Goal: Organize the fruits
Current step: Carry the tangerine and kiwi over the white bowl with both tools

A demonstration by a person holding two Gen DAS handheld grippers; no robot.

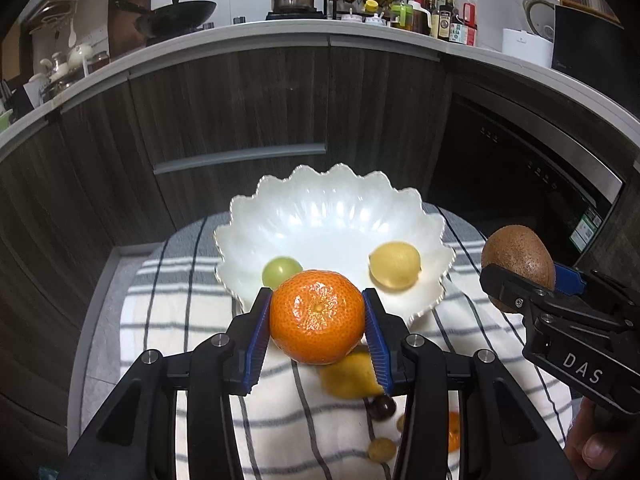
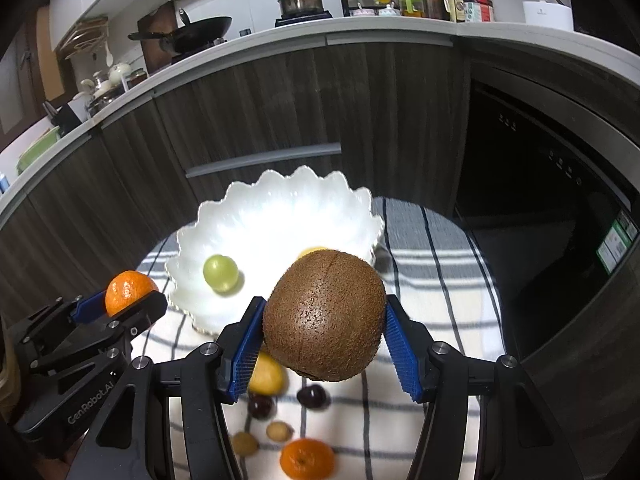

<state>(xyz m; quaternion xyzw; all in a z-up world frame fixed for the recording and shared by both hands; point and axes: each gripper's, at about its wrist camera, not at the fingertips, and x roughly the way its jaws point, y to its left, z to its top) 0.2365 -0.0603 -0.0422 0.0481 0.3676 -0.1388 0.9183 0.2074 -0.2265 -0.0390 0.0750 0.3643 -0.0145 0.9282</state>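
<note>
Left wrist view: we are looking at the left gripper (image 1: 317, 322) with its jaws clamped on a mandarin (image 1: 317, 316), blue pads pressing both its sides. We are holding it up just in front of the white scalloped bowl (image 1: 320, 204), over the near rim. Inside the bowl we are seeing a green grape (image 1: 280, 270) at left and a yellow lemon (image 1: 395, 265) at right. The bowl is sitting on a striped cloth (image 1: 172, 308) that covers the worktop. To the right of the bowl the right gripper (image 1: 532, 280) is carrying a kiwi (image 1: 516, 258), jaws clamped on it. In front of the bowl, on the cloth, another lemon (image 1: 350, 378) and a dark cherry (image 1: 382, 407) are lying, partly hidden behind the jaws.

Right wrist view: the kiwi is covering the bowl's near right rim. In front of the bowl we are seeing two cherries (image 2: 313, 396), two small tan fruits (image 2: 279, 431) and a second mandarin (image 2: 306, 459).
</note>
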